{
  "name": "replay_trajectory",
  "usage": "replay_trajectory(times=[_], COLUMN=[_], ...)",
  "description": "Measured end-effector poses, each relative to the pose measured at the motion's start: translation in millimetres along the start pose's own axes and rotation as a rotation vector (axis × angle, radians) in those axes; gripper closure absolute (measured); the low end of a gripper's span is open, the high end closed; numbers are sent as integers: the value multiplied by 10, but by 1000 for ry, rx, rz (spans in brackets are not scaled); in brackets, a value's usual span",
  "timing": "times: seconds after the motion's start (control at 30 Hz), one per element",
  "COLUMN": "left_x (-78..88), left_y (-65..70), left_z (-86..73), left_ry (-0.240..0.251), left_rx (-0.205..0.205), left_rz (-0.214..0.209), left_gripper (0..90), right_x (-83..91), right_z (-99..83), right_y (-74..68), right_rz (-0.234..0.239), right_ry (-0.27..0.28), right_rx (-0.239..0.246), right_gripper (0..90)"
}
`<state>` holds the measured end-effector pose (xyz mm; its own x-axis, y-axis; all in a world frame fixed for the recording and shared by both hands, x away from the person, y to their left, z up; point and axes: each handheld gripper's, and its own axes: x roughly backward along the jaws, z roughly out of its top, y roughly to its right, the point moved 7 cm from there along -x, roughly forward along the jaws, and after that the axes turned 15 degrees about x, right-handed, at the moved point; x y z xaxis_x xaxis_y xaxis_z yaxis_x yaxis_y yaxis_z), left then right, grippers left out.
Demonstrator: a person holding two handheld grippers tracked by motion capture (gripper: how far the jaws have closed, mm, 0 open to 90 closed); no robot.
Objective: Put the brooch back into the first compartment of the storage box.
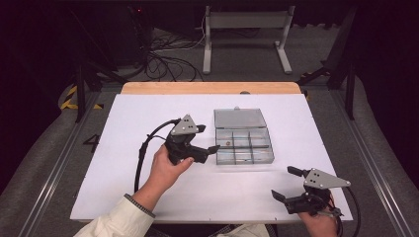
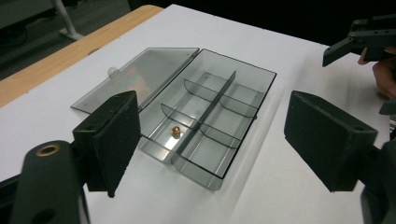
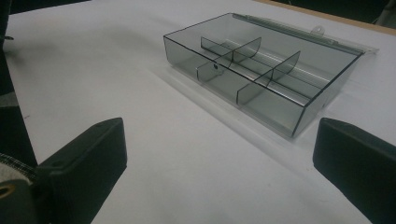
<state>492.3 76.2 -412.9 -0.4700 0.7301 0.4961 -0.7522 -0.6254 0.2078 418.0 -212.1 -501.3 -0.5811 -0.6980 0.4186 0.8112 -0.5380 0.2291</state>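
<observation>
A smoke-grey clear compartment box point(image 1: 245, 160) point(image 2: 201, 175) point(image 3: 261, 105) lies on the white table top point(image 1: 148, 187), right of centre. Its lid point(image 1: 239, 118) point(image 2: 140, 77) is folded flat open on the far side. One small copper-coloured bead point(image 1: 228, 143) point(image 2: 176, 131) rests in a near-left compartment. My left gripper point(image 1: 207, 138) point(image 2: 219, 135) hovers just left of the box, pointing at it, open with nothing between its jaws. My right gripper point(image 1: 286, 183) point(image 3: 219, 158) sits near the front right corner of the table, open and holding nothing. It also appears far off in the left gripper view point(image 2: 355, 42).
A wooden strip point(image 1: 212, 88) runs along the table's far edge. Behind the table, on the floor, stand a grey metal frame point(image 1: 247, 19) and a tangle of cables point(image 1: 168, 59). Dark tripod legs point(image 1: 341, 74) stand at the right.
</observation>
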Motion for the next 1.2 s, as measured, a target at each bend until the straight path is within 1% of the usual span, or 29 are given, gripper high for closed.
replay_trajectory(times=[0.13,0.27,0.3,0.4,0.43,0.53,0.67,0.73,0.8,0.97,1.0,1.1,1.2], left_x=[128,249,272,342,359,448,561,611,659,757,773,804,836], left_y=[-3,-24,-26,-59,-69,-101,-140,-164,-183,-228,-243,-264,-281], left_z=[-29,-98,-126,-198,-212,-283,-371,-418,-471,-612,-640,-730,-823], left_ry=[26,61,63,69,75,91,114,122,125,145,149,159,160], left_rx=[3,5,14,15,15,34,29,21,19,43,44,58,62], left_rz=[3,15,21,42,45,50,73,95,101,107,114,115,120], left_gripper=[171,148,138,127,122,120,121,121,121,122,122,124,124], right_x=[-3,-3,-3,-3,-3,-3,-5,-6,-7,-8,-9,-14,-15], right_z=[1,2,1,2,2,2,2,3,2,1,2,2,2], right_y=[-2,-3,-3,-4,-4,-6,-6,-6,-6,-6,-8,-8,-12], right_rz=[0,-1,-1,-3,-3,-2,-3,-4,-4,-4,-4,-3,0], right_ry=[-1,-1,-2,-4,-4,-4,-5,-5,-5,-7,-6,-6,-7], right_rx=[2,2,4,5,5,4,3,5,3,5,3,2,2], right_gripper=[37,37,37,37,37,36,37,37,36,37,37,37,37])
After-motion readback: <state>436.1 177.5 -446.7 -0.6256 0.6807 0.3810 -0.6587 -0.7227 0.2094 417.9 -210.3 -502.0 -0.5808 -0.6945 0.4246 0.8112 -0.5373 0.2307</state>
